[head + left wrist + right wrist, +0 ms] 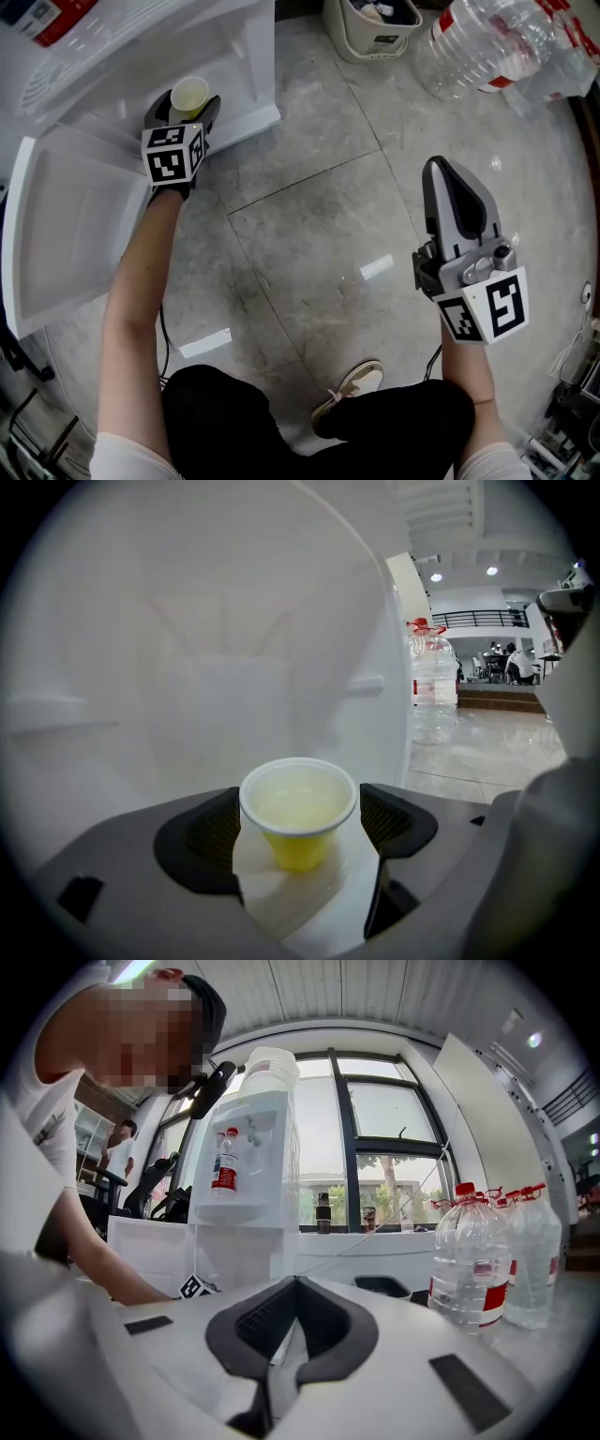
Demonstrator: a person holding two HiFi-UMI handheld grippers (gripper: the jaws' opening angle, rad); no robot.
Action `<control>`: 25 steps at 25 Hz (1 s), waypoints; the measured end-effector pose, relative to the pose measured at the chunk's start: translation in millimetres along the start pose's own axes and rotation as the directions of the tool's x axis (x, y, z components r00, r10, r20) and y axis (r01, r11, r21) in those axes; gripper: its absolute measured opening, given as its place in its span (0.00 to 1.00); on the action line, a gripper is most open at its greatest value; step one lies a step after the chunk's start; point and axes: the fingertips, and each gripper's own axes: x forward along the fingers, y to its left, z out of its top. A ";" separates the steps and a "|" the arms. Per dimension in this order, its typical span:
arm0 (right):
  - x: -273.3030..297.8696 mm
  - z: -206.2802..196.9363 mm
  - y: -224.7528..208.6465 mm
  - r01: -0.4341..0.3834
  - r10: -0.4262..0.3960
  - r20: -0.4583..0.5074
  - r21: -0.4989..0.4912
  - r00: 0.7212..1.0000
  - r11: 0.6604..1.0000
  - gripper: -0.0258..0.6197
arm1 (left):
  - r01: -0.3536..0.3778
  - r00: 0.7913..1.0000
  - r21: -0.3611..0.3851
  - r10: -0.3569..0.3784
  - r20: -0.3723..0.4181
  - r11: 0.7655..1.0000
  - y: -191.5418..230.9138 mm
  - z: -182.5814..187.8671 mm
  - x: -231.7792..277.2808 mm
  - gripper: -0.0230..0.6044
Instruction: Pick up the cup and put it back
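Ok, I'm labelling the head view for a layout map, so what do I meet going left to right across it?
The open white door → cup → beige bin → right gripper.

Grey marble-look tile floor (356,234), glossy, with light patches reflected on it. White water dispenser (246,1147) stands at the window wall, and its lower cabinet door (66,225) is swung open. Big clear water bottles (473,1260) with red caps and labels sit on the floor off to one side, with a beige bin (356,42) between them and the dispenser. Tall dark-framed windows (375,1138) show daylight and trees outside. Small dark bottle (322,1213) on the sill. Slatted white ceiling (309,993). Far off are round ceiling lights (436,577) and a mezzanine railing (478,619).
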 end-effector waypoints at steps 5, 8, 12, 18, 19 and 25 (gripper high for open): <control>9.8 2.1 5.3 -0.024 0.024 0.022 0.022 0.999 0.999 0.07 | 0.001 1.000 -0.058 0.000 0.008 0.998 1.4 4.4 -8.3 0.69; 13.9 5.1 11.4 -0.040 0.039 0.035 0.024 0.999 0.999 0.07 | 0.008 1.000 -0.062 -0.007 0.008 0.998 -0.3 6.9 -10.8 0.72; 15.2 7.4 15.3 -0.044 0.043 0.043 0.025 0.998 0.999 0.07 | 0.002 1.000 -0.055 -0.001 0.014 0.998 -1.2 9.7 -17.3 0.74; 12.3 14.4 22.7 -0.047 0.044 0.063 0.047 0.997 0.998 0.07 | 0.021 0.999 -0.101 -0.017 0.042 0.995 -10.3 11.2 -40.1 0.74; 12.0 15.1 25.2 -0.052 0.049 0.066 0.057 0.997 0.997 0.07 | 0.034 0.998 -0.103 -0.028 0.056 0.994 -15.5 13.7 -47.9 0.74; 13.7 17.5 34.9 -0.068 0.064 0.067 0.056 0.996 0.996 0.07 | 0.078 0.983 -0.127 -0.054 0.175 0.989 -29.1 29.2 -121.2 0.55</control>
